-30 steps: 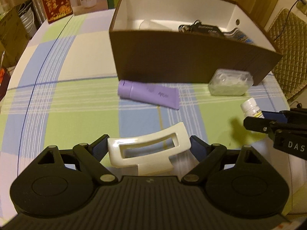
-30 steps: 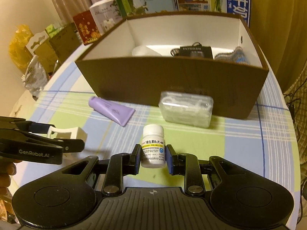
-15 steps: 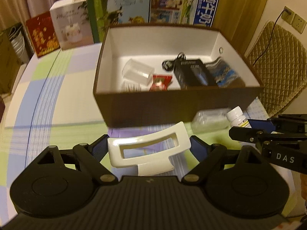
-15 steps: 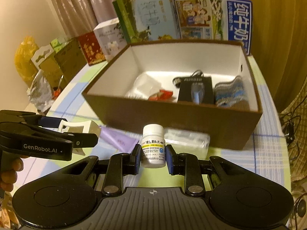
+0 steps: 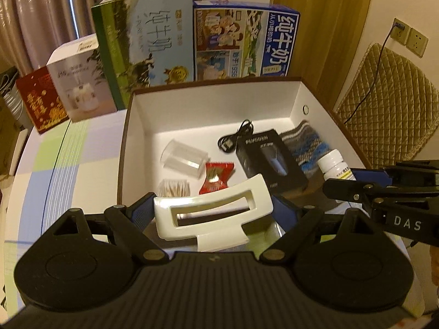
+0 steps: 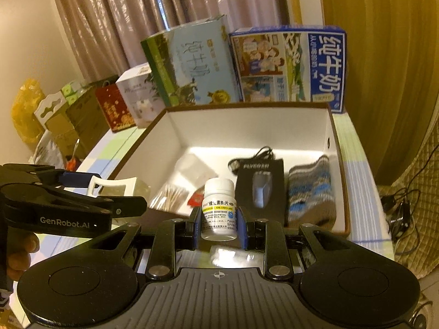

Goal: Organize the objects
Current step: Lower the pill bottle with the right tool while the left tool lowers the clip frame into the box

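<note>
Currently: left gripper (image 5: 212, 208) clamps white hair clip (image 5: 212, 212), lower centre; right gripper (image 6: 218, 226) grips pill bottle (image 6: 219, 208), mid-frame; both poised at brown box (image 5: 122, 148) rim, presumably for deposit.

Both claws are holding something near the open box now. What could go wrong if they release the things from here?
1. The left claw holds the white clip near the brown box's front wall; released there, it may catch the rim or fall outside.
2. The pill bottle in the right claw is upright; dropped, it would probably tip and roll onto the black packet or striped cloth.
3. The two claws are close together and might collide.
</note>
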`<state>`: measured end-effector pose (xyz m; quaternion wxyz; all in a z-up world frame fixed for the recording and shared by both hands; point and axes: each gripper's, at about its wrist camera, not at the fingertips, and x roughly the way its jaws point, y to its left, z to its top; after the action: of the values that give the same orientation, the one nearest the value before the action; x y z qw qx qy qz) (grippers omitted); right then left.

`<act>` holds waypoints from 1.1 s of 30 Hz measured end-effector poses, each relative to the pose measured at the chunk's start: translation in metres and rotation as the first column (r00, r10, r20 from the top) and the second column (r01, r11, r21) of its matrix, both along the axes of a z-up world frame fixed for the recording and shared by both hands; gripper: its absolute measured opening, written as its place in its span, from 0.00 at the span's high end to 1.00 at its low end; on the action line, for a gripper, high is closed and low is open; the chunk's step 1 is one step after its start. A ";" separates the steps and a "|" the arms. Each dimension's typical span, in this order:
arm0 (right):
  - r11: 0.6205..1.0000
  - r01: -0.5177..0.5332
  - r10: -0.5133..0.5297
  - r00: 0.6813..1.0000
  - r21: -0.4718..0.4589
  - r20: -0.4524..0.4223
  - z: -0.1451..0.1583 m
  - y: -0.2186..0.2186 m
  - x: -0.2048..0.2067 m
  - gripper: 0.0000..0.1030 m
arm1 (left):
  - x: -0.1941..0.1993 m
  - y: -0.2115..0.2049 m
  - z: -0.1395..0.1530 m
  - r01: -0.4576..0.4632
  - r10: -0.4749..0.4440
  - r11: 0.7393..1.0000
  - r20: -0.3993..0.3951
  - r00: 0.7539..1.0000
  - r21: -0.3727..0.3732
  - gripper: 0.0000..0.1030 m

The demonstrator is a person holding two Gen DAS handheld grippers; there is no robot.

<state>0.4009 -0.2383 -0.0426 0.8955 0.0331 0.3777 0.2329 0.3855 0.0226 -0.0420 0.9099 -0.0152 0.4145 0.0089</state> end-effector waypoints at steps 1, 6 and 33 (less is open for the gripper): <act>1.000 0.002 -0.002 1.000 0.001 0.004 0.001 -0.001 0.003 0.77 | 0.004 0.000 0.001 0.001 -0.001 1.000 0.001 1.000 0.003 0.16; 1.000 0.019 -0.019 1.000 0.005 0.016 0.003 -0.001 0.022 0.77 | 0.026 0.002 0.001 0.006 -0.006 1.000 0.005 1.000 0.008 0.16; 0.990 0.139 -0.139 0.990 -0.018 -0.007 -0.018 -0.008 0.137 0.77 | 0.149 0.012 -0.025 0.027 -0.025 0.998 -0.036 0.999 0.060 0.16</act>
<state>0.5380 -0.2465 -0.0604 0.9082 0.0525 0.3802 0.1668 0.5346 0.0345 -0.0666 0.9026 0.0179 0.4300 0.0098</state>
